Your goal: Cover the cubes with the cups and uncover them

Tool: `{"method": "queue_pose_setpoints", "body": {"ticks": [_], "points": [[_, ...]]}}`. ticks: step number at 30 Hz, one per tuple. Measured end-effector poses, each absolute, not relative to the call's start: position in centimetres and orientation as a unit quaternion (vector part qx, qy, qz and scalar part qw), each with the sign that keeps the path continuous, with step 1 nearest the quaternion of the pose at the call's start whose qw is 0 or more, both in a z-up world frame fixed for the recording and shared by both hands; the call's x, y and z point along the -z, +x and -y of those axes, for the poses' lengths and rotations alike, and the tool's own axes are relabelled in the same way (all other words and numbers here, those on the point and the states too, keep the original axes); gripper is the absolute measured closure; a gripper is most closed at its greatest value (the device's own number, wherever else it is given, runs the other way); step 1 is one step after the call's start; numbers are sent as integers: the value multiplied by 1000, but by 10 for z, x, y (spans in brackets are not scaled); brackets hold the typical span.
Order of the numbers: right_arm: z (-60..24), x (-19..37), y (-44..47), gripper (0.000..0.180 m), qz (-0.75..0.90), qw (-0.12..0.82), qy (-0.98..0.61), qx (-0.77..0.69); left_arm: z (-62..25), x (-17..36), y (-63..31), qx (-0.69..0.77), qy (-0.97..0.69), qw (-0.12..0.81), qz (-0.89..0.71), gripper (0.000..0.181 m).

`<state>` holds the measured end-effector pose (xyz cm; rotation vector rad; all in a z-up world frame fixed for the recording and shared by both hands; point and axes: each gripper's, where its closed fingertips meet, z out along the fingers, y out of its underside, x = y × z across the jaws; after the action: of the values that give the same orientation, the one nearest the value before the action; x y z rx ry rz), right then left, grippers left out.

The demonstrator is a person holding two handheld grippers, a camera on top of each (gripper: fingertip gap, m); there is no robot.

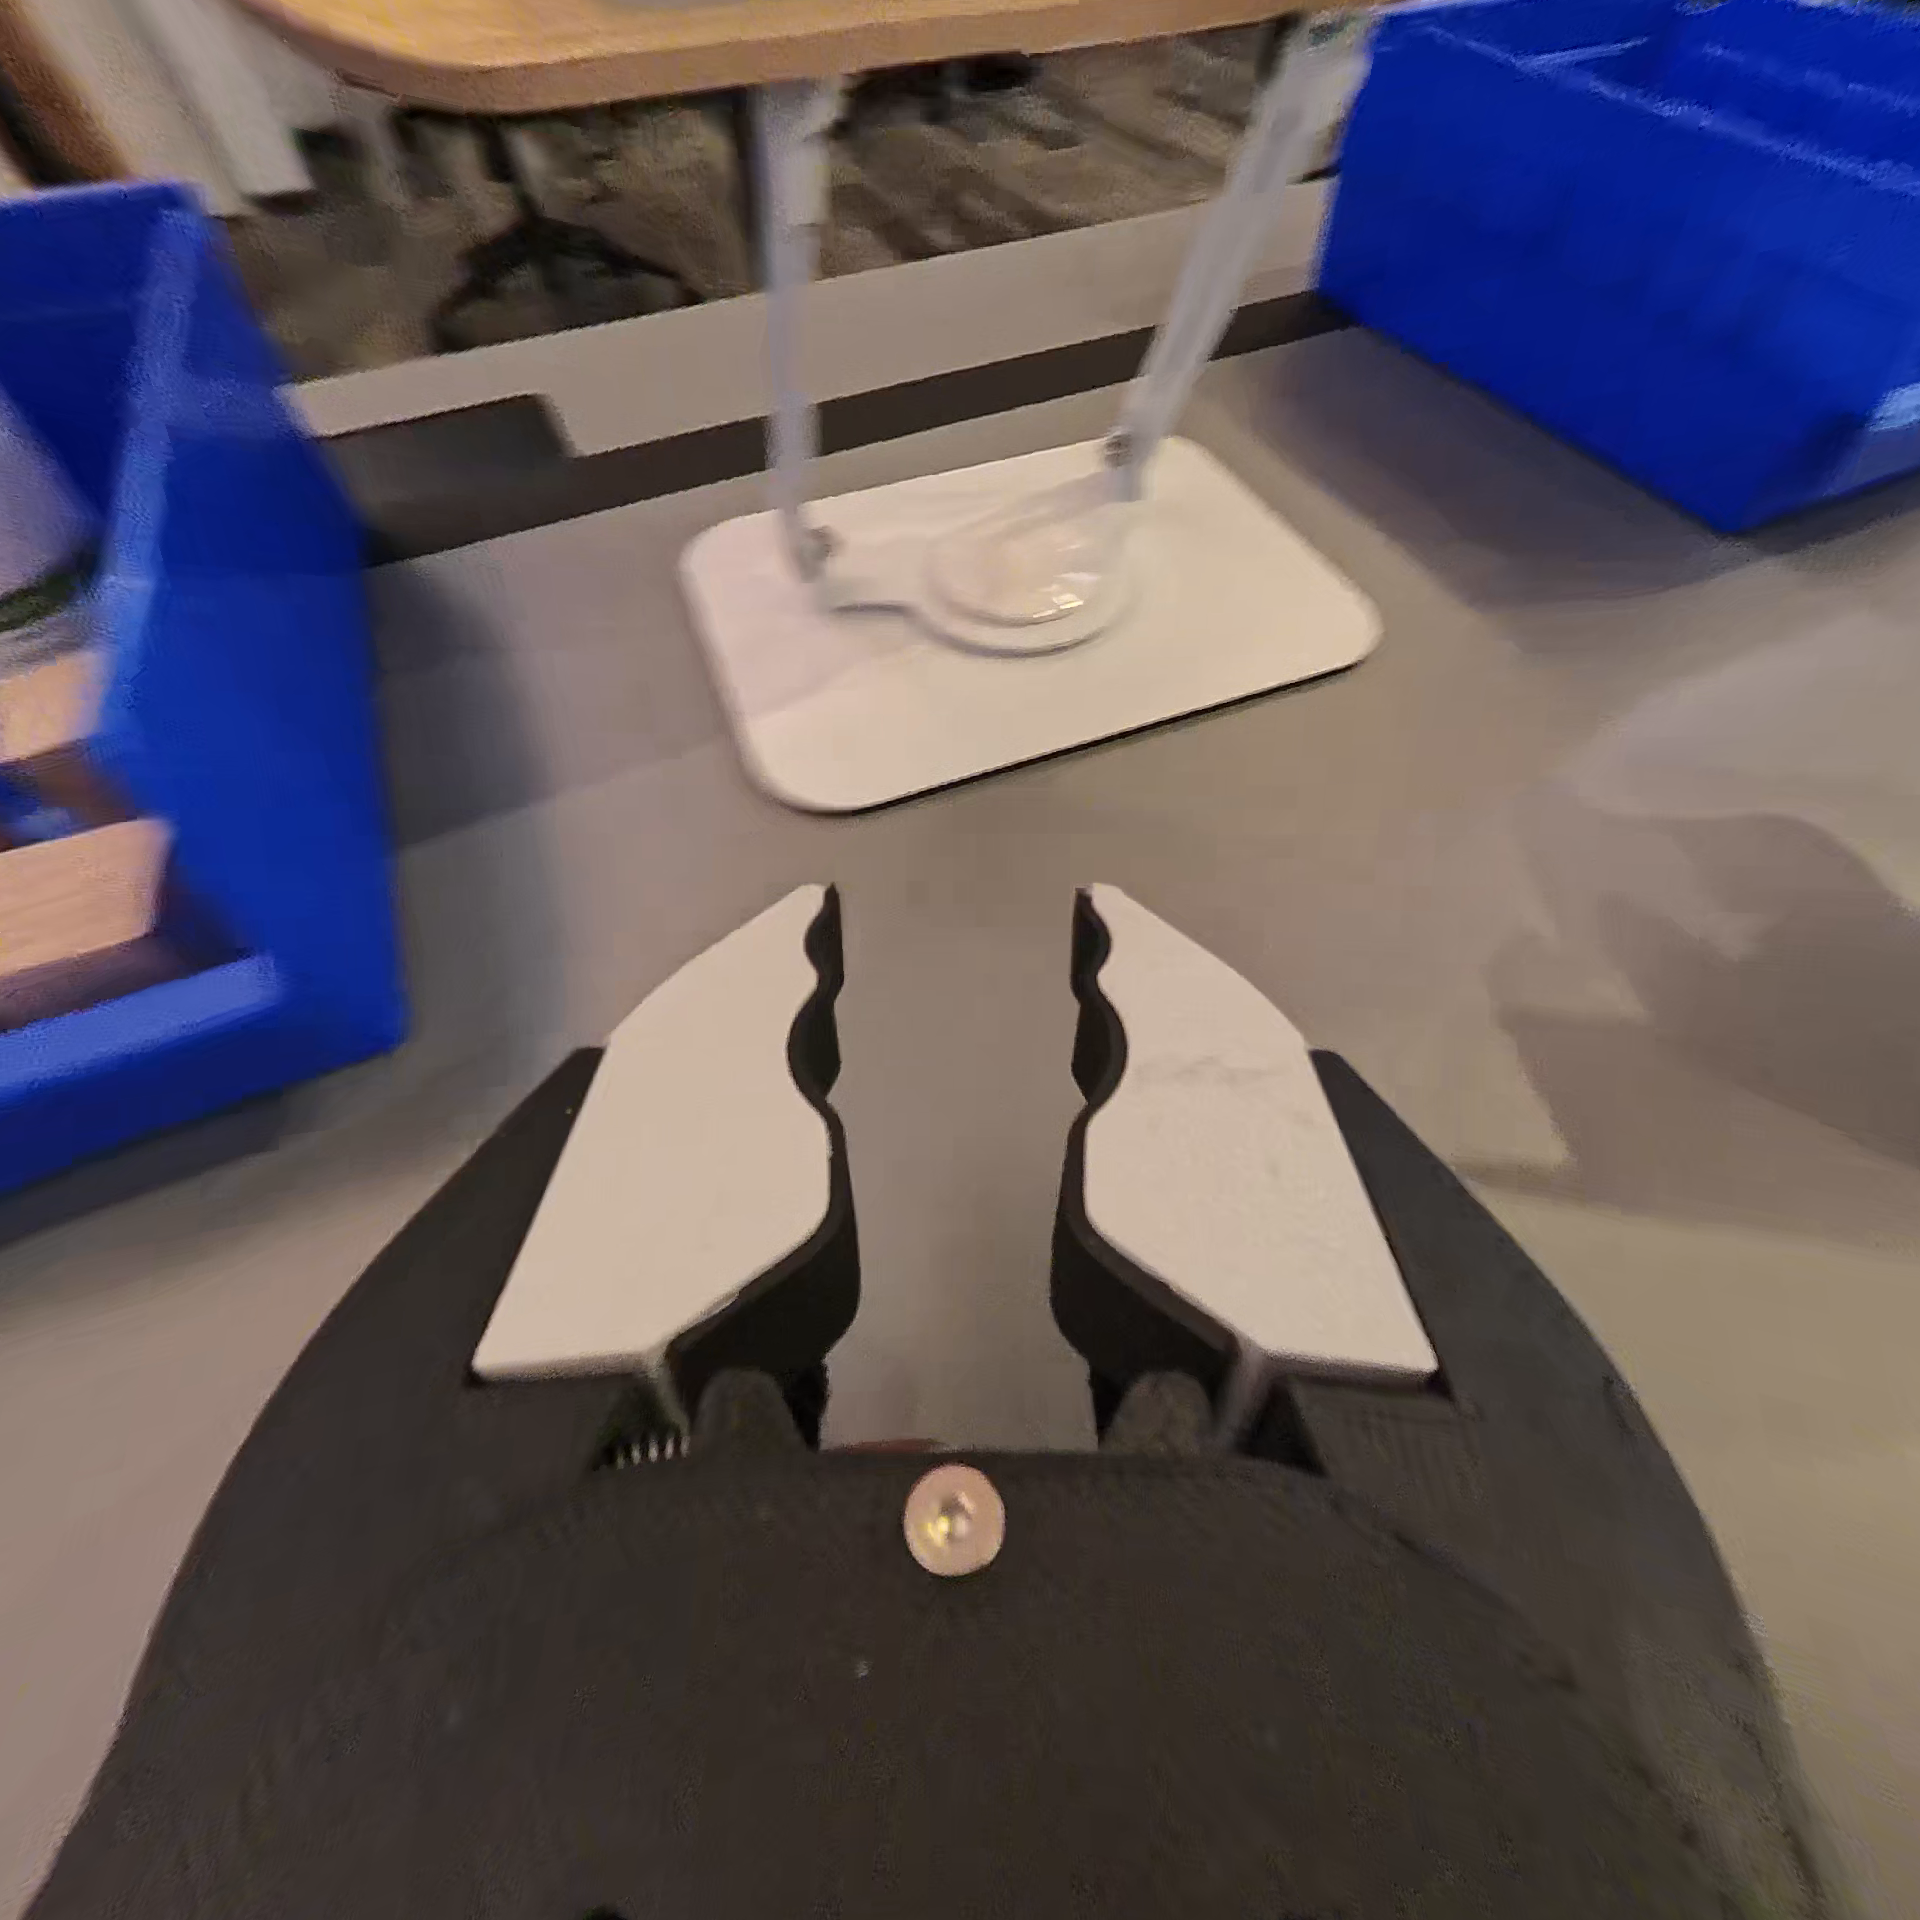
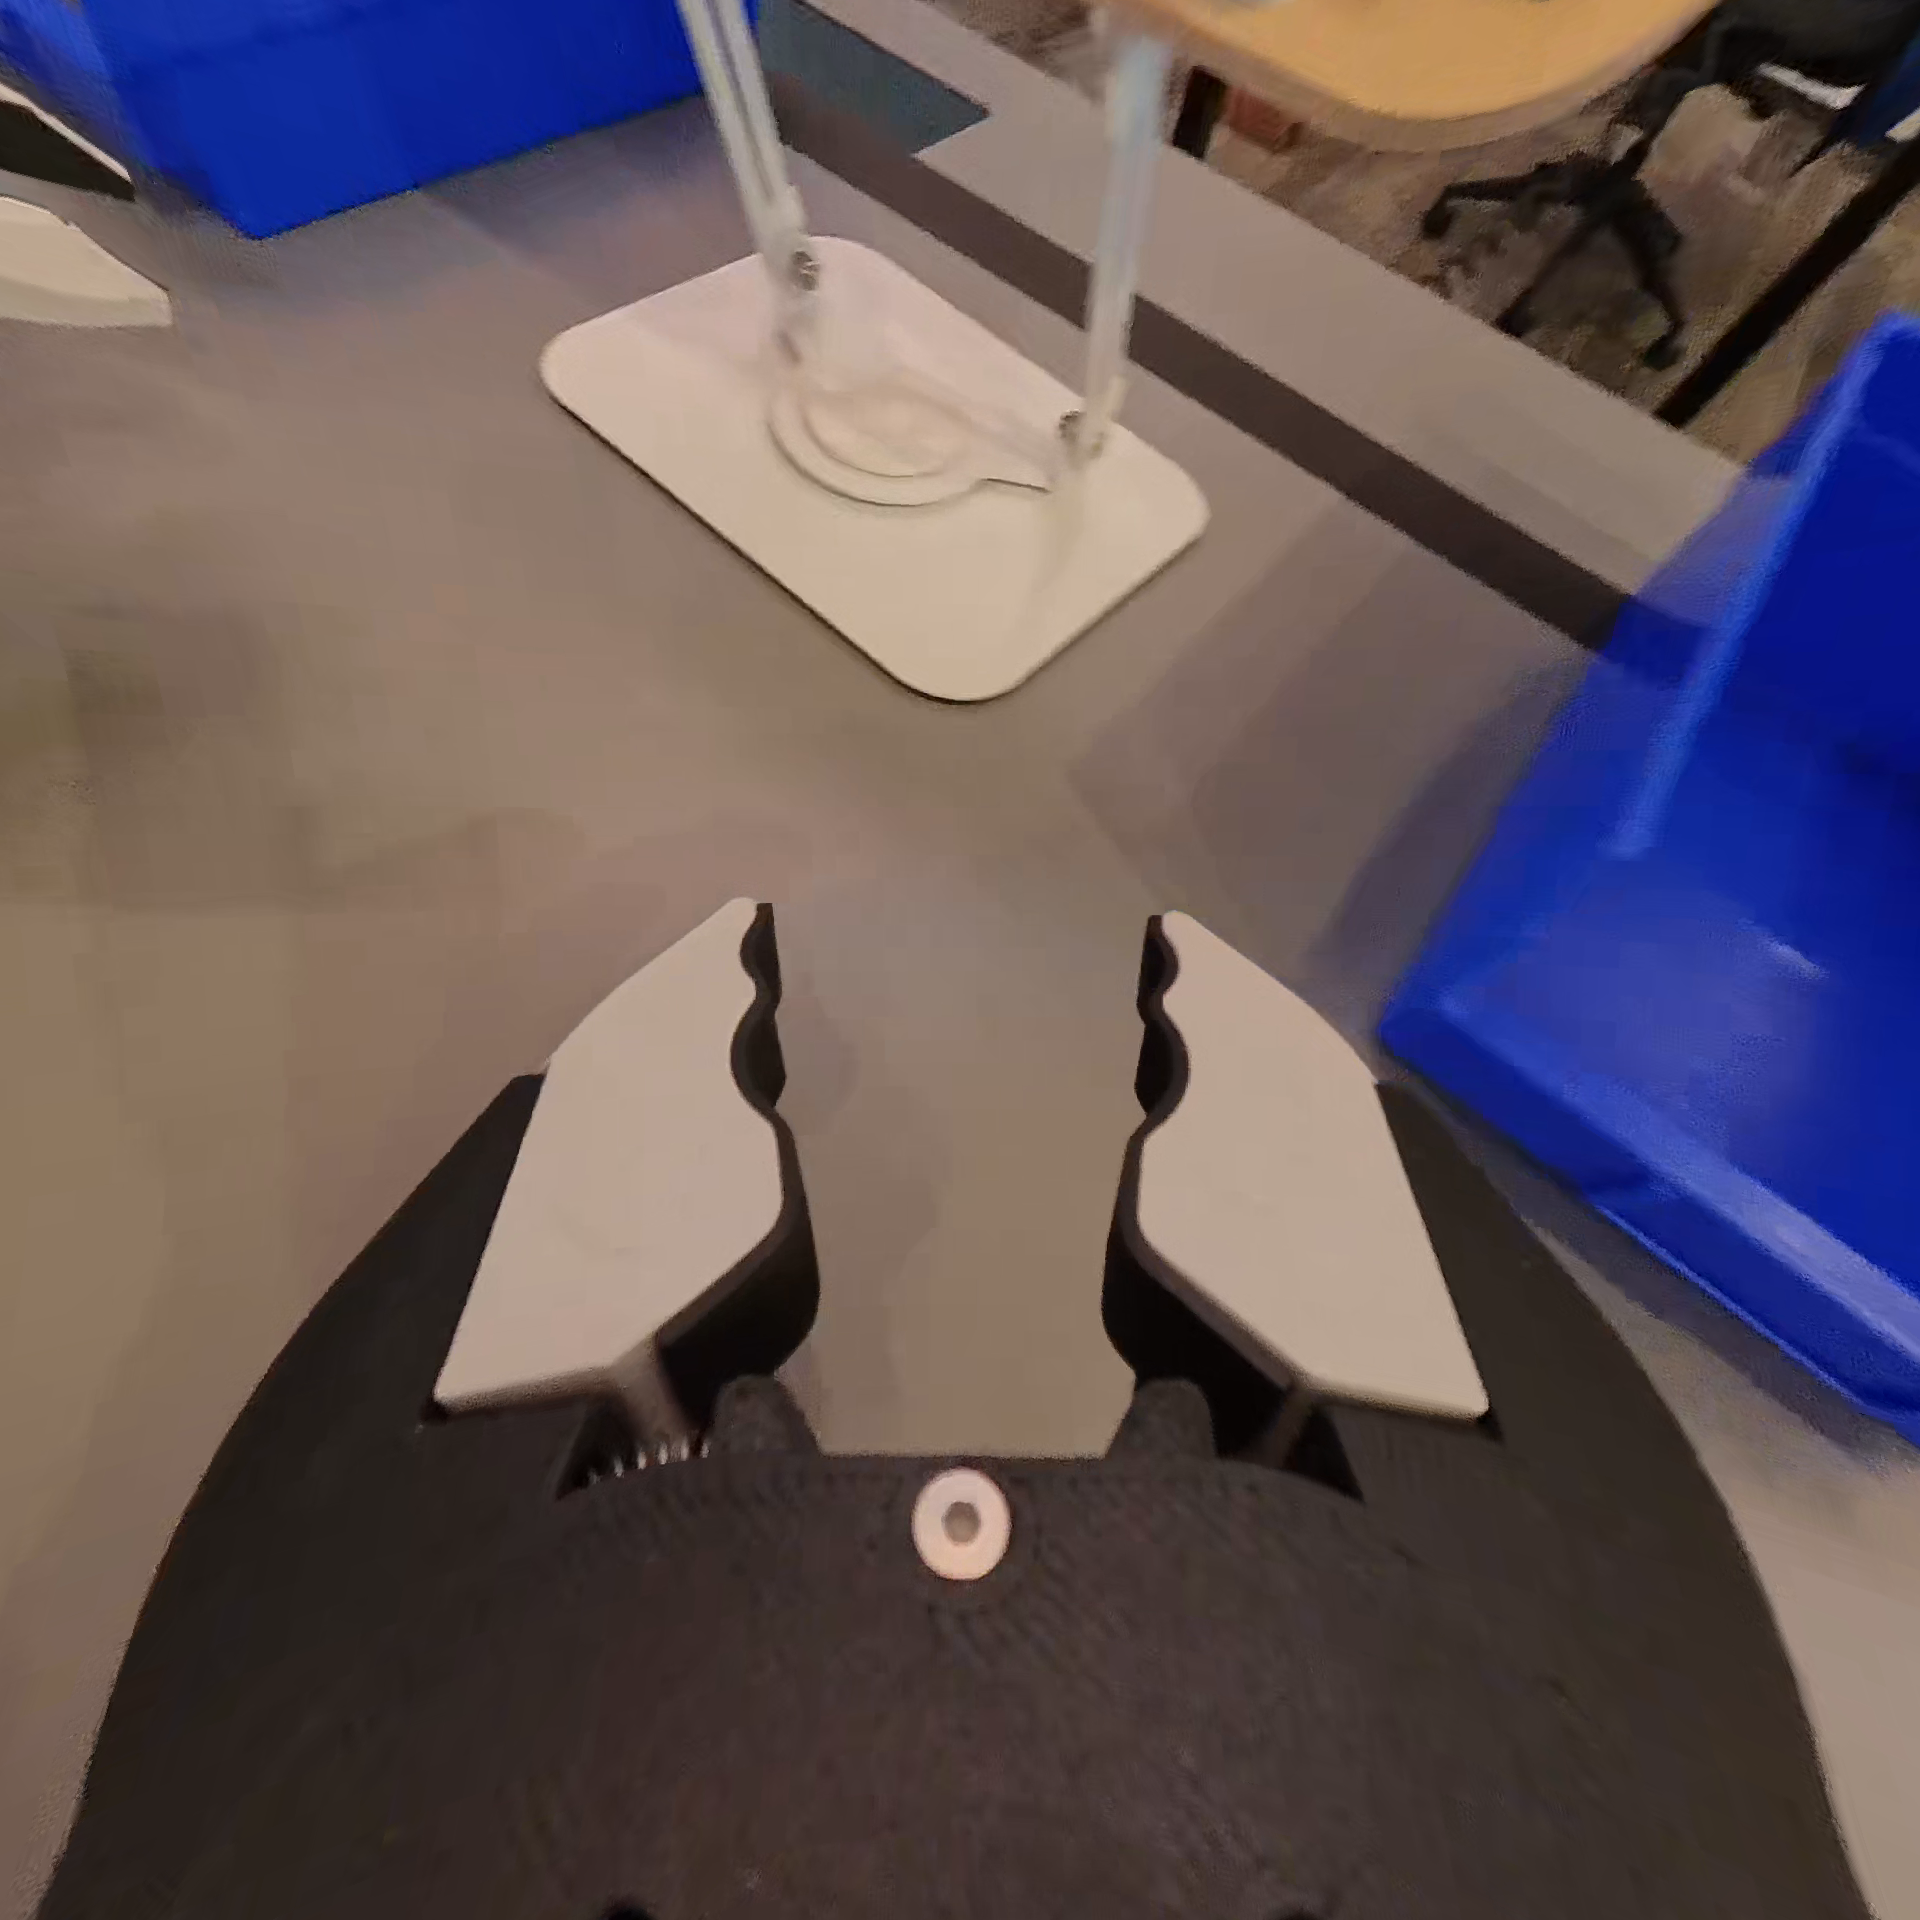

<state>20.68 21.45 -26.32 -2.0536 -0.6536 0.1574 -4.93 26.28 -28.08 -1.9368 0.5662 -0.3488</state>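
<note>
Grey table (image 1: 1143,935) lies under both empty claws, left claw (image 1: 956,904) and right claw (image 2: 956,920) parted; no readable writing.

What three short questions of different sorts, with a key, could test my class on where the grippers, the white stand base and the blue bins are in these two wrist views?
1. True or false: the left gripper holds a cup.
2. Multiple choice: between the right gripper and the white stand base lies (A) a cube, (B) bare grey table, (C) a blue bin.
3. Short answer: in the left wrist view, on which sides of the base do blue bins stand?

Key
1. False: its jaws stand apart with nothing between them.
2. B.
3. Both: one bin at left, one at right.
</note>
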Motion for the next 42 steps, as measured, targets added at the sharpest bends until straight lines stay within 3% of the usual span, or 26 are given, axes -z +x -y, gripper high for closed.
{"method": "queue_pose_setpoints", "body": {"ticks": [6, 12, 15, 22, 30, 42], "points": [[-228, 281, 160, 94, 247, 493, -830, -87, -268, 281, -130, 43, -814, 554, -168, 131], [-242, 290, 159, 80, 213, 507, -833, -61, -275, 281, -157, 23, -816, 558, -149, 107], [-241, 287, 163, 82, 194, 519, -831, -54, -277, 277, -165, 21, -813, 564, -143, 108], [-236, 291, 184, 92, 170, 530, -830, -25, -276, 274, -187, 69, -814, 568, -97, 129], [-238, 301, 204, 83, 181, 525, -832, 8, -280, 275, -179, 66, -812, 570, -104, 114], [-238, 298, 207, 89, 209, 540, -815, 36, -287, 263, -203, 52, -805, 582, -103, 123]]}}
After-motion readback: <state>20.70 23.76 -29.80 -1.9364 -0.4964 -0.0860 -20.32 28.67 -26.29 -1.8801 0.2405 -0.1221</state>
